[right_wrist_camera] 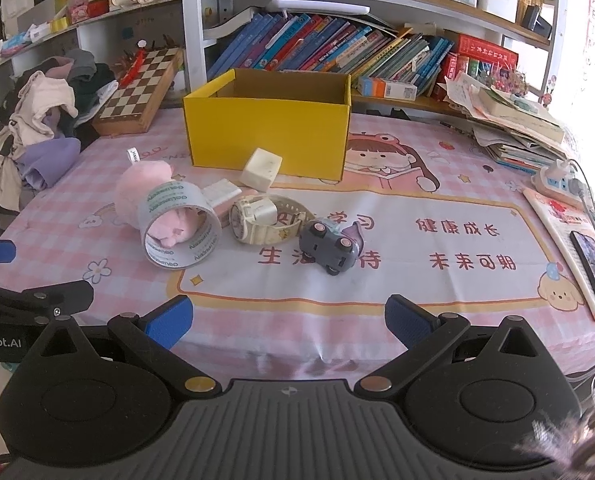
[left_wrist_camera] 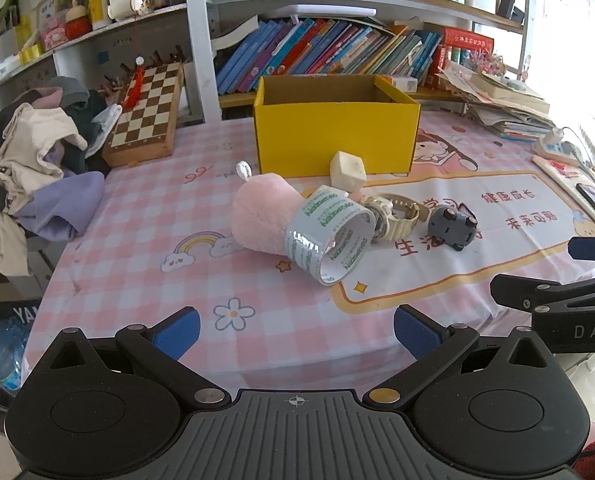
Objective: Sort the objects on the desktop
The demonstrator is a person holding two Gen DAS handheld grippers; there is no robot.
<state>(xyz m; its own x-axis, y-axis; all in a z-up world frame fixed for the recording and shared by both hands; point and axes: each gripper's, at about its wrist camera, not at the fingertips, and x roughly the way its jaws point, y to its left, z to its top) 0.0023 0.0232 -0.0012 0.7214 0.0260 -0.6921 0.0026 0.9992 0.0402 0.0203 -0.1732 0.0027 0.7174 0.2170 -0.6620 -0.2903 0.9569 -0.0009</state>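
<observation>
Both sets of jaws stand wide and hold nothing: the left gripper [left_wrist_camera: 296,330] and the right gripper [right_wrist_camera: 288,322] hover over the near edge of the desk, well short of the clutter, so no object is yet in hand. The things to sort lie bunched in front of the yellow cardboard box [right_wrist_camera: 268,128]. A roll of clear packing tape [right_wrist_camera: 181,226] is sleeved over the end of a pink plush toy [left_wrist_camera: 259,210], and that coupling is the likeliest trouble: a pinch on the tape's thin wall would probably drag the plush along or let the slick roll slip and roll off. Just beside it a cream wristwatch [right_wrist_camera: 263,218] touches or nearly touches the tape, so a wide approach could knock it. The grey toy car [right_wrist_camera: 331,246] lies tipped with its wheels showing; set upright carelessly it may roll toward the table edge. The white cube-shaped charger [right_wrist_camera: 260,169] leans at the box front, where a finger could snag the wall. Working side by side, the grippers might also collide.
</observation>
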